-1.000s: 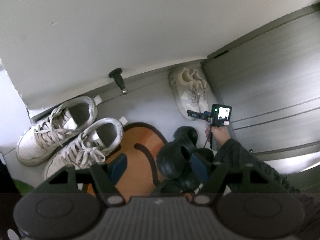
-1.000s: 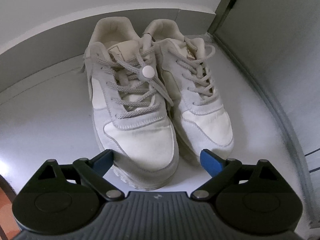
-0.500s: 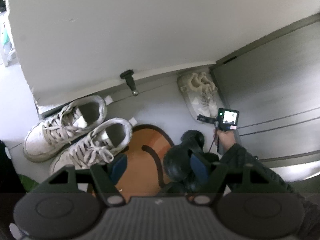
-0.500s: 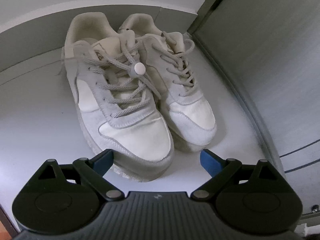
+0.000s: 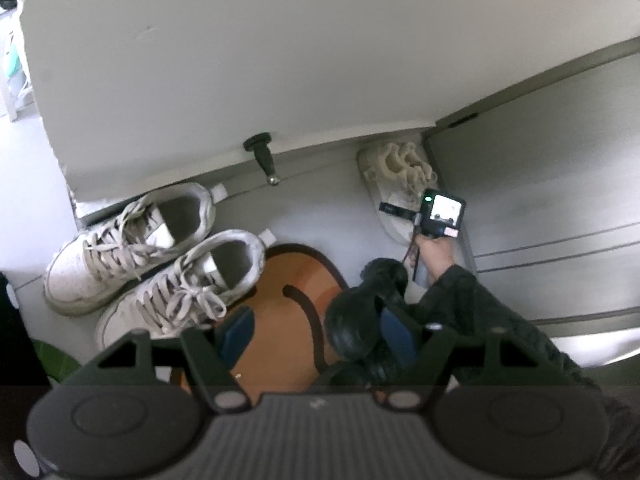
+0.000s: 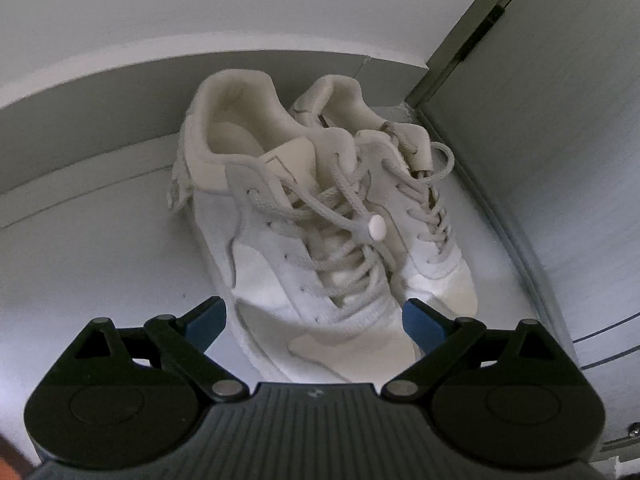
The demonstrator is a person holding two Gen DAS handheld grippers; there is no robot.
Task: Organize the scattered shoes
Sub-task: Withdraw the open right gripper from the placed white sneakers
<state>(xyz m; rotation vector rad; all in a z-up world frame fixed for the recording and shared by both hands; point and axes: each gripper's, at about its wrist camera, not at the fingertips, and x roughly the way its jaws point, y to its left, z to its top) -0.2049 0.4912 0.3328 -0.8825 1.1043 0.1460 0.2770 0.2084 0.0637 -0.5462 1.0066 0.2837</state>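
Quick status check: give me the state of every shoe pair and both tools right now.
Cream sneakers: side by side in the corner, heels to the wall, laced, on the floor.
Worn white sneakers: side by side by the wall, on the floor.
Black shoes: on the mat's edge.
Right tool: open, jaws just narrowing, astride a cream toe, no contact visible.
Left tool: open, empty.
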